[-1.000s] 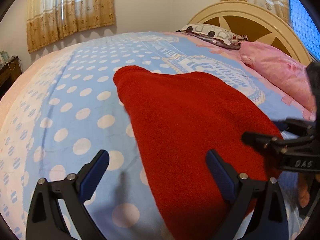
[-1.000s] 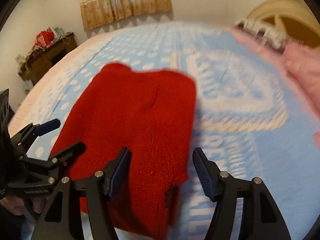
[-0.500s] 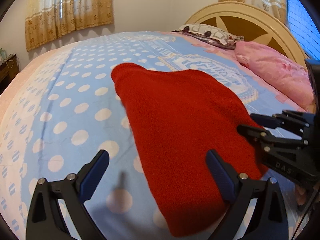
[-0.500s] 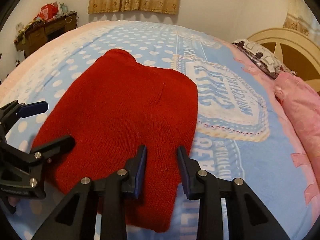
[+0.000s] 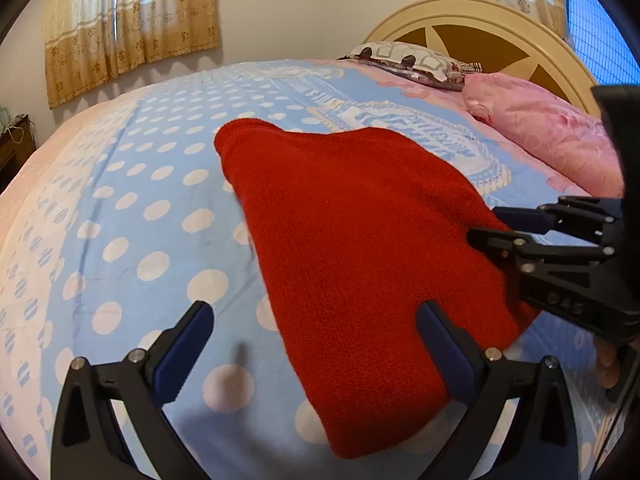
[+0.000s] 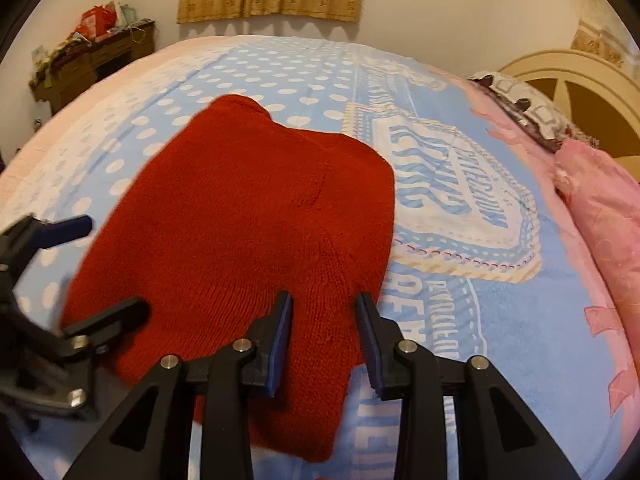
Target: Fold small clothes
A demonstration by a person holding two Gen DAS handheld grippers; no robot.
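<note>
Red knit garment (image 5: 352,232) lies flat on the bed (image 5: 132,216), spread on the dotted blue cover, narrow end toward the curtains; laid out so, probably ready for a fold.

Left tongs (image 5: 316,344): jaws wide apart, above the garment's near left edge, one finger over garment, other over cover. Nothing gripped.

Right tongs (image 6: 324,332): jaws have just been closing, now narrow, knit showing between them at the garment's near right part. Whether the pads pinch it, cannot tell.

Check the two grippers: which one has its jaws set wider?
The left gripper: its jaws gape across the red knit garment's edge and the bedspread. The right gripper stands far narrower over the garment's near end.
</note>
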